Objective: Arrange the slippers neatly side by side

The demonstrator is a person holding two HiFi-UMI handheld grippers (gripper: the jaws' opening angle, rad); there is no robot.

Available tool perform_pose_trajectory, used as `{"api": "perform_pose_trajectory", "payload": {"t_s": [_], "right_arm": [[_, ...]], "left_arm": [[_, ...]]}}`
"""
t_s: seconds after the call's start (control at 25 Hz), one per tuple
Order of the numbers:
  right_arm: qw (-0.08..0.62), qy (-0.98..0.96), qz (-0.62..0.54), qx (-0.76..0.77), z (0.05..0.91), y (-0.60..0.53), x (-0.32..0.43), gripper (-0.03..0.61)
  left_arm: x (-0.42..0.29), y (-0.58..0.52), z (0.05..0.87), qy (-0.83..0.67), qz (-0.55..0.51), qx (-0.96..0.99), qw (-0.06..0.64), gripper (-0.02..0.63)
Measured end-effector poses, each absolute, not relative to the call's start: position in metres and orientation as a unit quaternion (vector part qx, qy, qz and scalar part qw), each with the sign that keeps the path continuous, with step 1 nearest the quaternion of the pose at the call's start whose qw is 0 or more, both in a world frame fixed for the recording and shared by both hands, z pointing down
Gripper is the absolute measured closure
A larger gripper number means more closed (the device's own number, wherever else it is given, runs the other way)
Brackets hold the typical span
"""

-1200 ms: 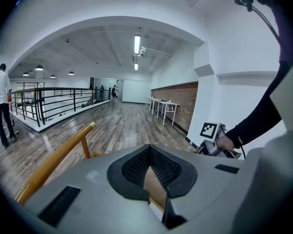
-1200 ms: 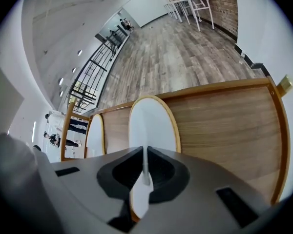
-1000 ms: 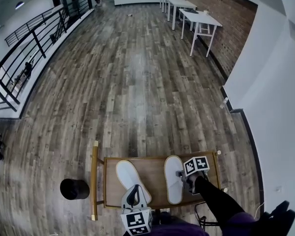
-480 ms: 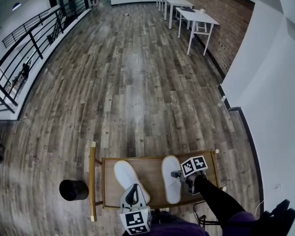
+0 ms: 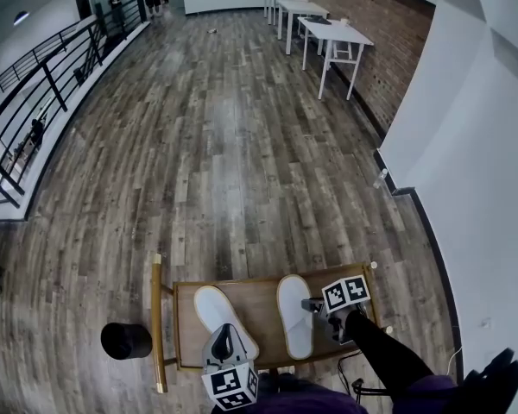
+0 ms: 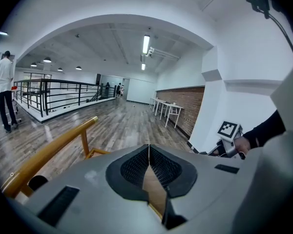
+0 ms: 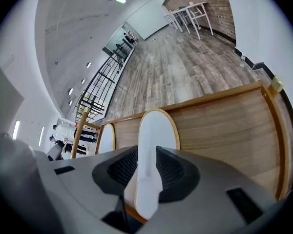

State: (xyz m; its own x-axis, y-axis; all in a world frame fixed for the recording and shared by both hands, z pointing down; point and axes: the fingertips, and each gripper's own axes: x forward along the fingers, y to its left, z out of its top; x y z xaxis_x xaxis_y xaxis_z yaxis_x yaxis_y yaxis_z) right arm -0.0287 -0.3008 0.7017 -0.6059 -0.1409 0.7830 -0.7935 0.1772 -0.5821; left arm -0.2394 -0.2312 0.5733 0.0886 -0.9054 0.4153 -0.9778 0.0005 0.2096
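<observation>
Opening is the one change: the right claw (image 5: 314,305) has just been spreading its jaws, while both slippers lie on the bench (image 5: 263,322) where they lay a second ago. Its jaws now stand half apart, one on each side of the near end of the right slipper (image 5: 294,314). In the right gripper view the pads no longer look pressed on it, so I judge that slipper let go.

That slipper's long axis runs almost 12 to 6 in the head view. The left slipper (image 5: 220,317) runs from 11 to 5 instead. So the pair splay apart at the far ends and draw closer at the near edge of the bench. I cannot tell toe from heel on either.

The left claw (image 5: 225,335) is pinched shut with nothing in it, hanging over the near end of the left slipper. From there the slipper stretches away toward 11.

By my reading the left hand is the nearer one. The next move likely swings that slipper's far end round toward 12 and brings it closer to its mate, which lies at 3 o'clock from it.
</observation>
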Motion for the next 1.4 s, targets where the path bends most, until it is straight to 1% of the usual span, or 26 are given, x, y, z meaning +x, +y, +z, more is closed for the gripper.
{"api": "perform_pose_trajectory", "payload": {"t_s": [0.2, 0.32, 0.48, 0.52, 0.56, 0.6, 0.64, 0.84, 1.12, 1.24, 1.32, 1.4], "right_arm": [[0.222, -0.744, 0.537, 0.33, 0.655, -0.298, -0.033, 0.485], [0.188, -0.762, 0.51, 0.352, 0.628, -0.293, -0.036, 0.486], [0.166, -0.774, 0.471, 0.39, 0.606, -0.28, -0.036, 0.496], [0.163, -0.774, 0.463, 0.399, 0.605, -0.275, -0.035, 0.516], [0.162, -0.775, 0.456, 0.407, 0.605, -0.271, -0.034, 0.551], [0.162, -0.775, 0.452, 0.411, 0.605, -0.266, -0.034, 0.578], [0.162, -0.775, 0.449, 0.414, 0.605, -0.263, -0.034, 0.58], [0.153, -0.779, 0.442, 0.418, 0.597, -0.251, -0.035, 0.58], [0.157, -0.781, 0.436, 0.418, 0.592, -0.242, -0.038, 0.58], [0.161, -0.779, 0.435, 0.422, 0.592, -0.239, -0.035, 0.58], [0.161, -0.776, 0.436, 0.425, 0.594, -0.238, -0.034, 0.58], [0.161, -0.775, 0.437, 0.427, 0.594, -0.238, -0.033, 0.58]], "left_arm": [[-0.271, -0.232, 0.601, -0.689, 0.116, 0.679, 0.225, 0.612], [-0.284, -0.232, 0.621, -0.69, 0.131, 0.667, 0.25, 0.612], [-0.285, -0.233, 0.649, -0.678, 0.161, 0.655, 0.29, 0.612], [-0.283, -0.232, 0.657, -0.675, 0.172, 0.652, 0.3, 0.612], [-0.281, -0.232, 0.664, -0.671, 0.18, 0.648, 0.311, 0.611], [-0.278, -0.233, 0.671, -0.666, 0.189, 0.646, 0.322, 0.585], [-0.275, -0.234, 0.677, -0.66, 0.198, 0.644, 0.333, 0.56], [-0.27, -0.244, 0.704, -0.648, 0.244, 0.61, 0.385, 0.502], [-0.284, -0.261, 0.734, -0.657, 0.281, 0.548, 0.436, 0.502], [-0.289, -0.264, 0.738, -0.654, 0.302, 0.54, 0.434, 0.502], [-0.28, -0.264, 0.748, -0.638, 0.31, 0.546, 0.446, 0.502], [-0.282, -0.265, 0.747, -0.639, 0.323, 0.544, 0.437, 0.502]]}}
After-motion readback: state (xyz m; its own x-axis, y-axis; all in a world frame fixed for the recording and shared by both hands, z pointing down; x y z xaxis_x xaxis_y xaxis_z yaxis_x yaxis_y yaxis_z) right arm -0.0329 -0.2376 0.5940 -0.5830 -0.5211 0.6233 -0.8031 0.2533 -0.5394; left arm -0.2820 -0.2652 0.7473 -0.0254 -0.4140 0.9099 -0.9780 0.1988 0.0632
